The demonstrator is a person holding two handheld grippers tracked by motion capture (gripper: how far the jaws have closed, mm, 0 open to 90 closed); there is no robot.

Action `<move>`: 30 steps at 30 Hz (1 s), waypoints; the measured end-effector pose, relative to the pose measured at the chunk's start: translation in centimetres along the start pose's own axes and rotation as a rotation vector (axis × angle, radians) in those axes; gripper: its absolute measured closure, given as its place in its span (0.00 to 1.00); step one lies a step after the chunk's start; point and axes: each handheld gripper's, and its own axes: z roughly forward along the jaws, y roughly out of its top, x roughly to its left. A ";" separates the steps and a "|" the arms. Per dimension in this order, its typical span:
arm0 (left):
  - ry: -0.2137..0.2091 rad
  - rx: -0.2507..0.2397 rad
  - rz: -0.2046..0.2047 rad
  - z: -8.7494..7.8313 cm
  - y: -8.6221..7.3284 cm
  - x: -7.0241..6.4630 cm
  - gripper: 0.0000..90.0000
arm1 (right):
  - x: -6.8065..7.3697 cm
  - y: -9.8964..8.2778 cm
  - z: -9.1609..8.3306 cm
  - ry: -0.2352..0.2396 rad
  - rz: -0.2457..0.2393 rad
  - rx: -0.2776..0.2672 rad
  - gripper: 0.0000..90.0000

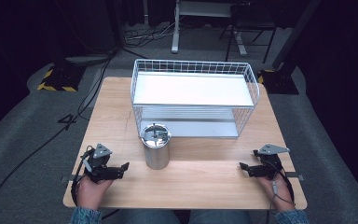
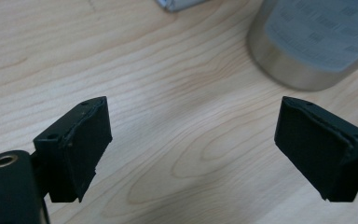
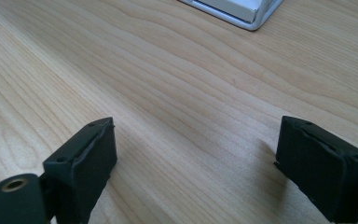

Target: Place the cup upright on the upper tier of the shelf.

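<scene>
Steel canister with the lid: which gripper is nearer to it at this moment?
Left. The left gripper sits just beside the steel canister, jaws open toward its base. The right gripper rests near the table's far right edge, also open, well apart from it.

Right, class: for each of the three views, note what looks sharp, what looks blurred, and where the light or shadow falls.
High view: the wooden table is brightly lit against dark surroundings, and the metal canister gleams. Left gripper view: the wood grain is sharp, while the canister at the top right is soft and out of focus. Right gripper view: the fingers cast faint shadows on the wood, and the basket's corner is slightly blurred.
</scene>
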 end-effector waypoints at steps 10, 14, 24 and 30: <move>-0.037 -0.129 0.028 -2.5 1.3 -1.3 0.14 | 0.0 0.0 0.0 0.000 0.000 0.000 0.14; -0.068 -0.188 0.053 -3.2 2.0 -2.3 0.14 | 0.0 0.0 0.0 -0.004 0.001 -0.001 0.15; -0.138 -0.306 0.087 -3.9 3.4 -3.6 0.13 | 0.0 0.0 0.0 -0.006 0.004 -0.003 0.16; -0.184 -0.349 0.111 -4.1 4.4 -4.5 0.12 | -0.1 0.0 -0.1 -0.009 0.007 -0.007 0.17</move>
